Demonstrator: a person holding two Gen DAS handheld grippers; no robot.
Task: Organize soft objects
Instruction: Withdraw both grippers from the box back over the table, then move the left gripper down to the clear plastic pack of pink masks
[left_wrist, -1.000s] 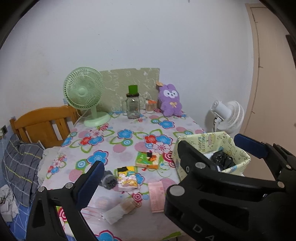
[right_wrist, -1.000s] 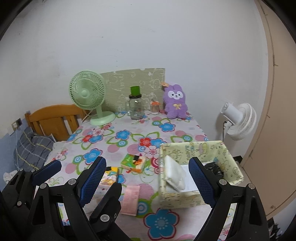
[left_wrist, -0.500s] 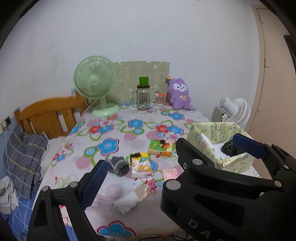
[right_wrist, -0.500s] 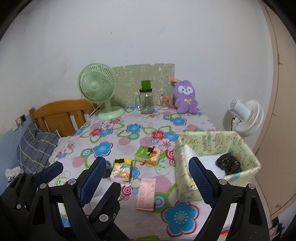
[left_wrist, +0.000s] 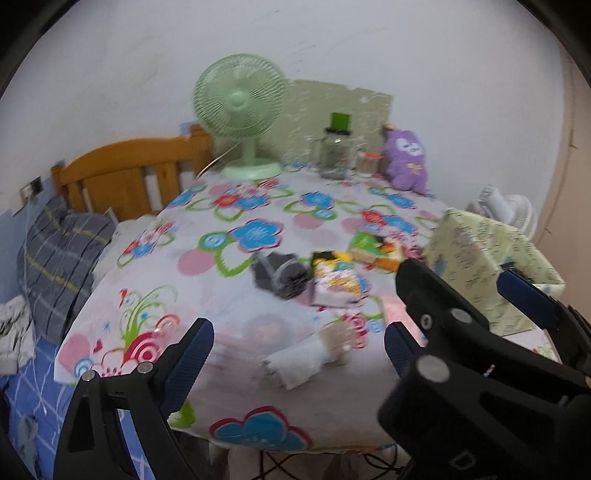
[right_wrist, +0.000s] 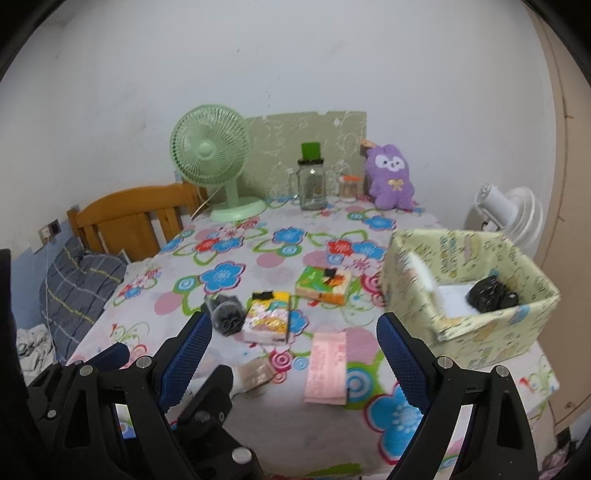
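On the flowered tablecloth (right_wrist: 258, 266) lie a dark rolled sock (right_wrist: 225, 314) (left_wrist: 280, 275), a yellow tissue pack (right_wrist: 267, 319) (left_wrist: 336, 282), a green-orange pack (right_wrist: 323, 284), a pink folded cloth (right_wrist: 327, 365) and a white-beige sock (left_wrist: 314, 352) (right_wrist: 255, 373). A pale yellow patterned box (right_wrist: 476, 280) (left_wrist: 476, 258) at the right holds a white item and a black bundle (right_wrist: 491, 295). My left gripper (left_wrist: 299, 350) is open and empty, above the near table edge. My right gripper (right_wrist: 295, 354) is open and empty, held back from the table.
At the back stand a green fan (right_wrist: 214, 162), a glass jar with a green lid (right_wrist: 312, 181), a small orange-lidded jar (right_wrist: 349, 188) and a purple plush (right_wrist: 389, 177). A wooden headboard (right_wrist: 136, 214) and bedding are on the left. A white fan (right_wrist: 509, 210) stands at the right.
Both grippers have drawn back from the table and lowered; the near table edge has come into view. The left view has swung to the left. Nothing on the table has moved.
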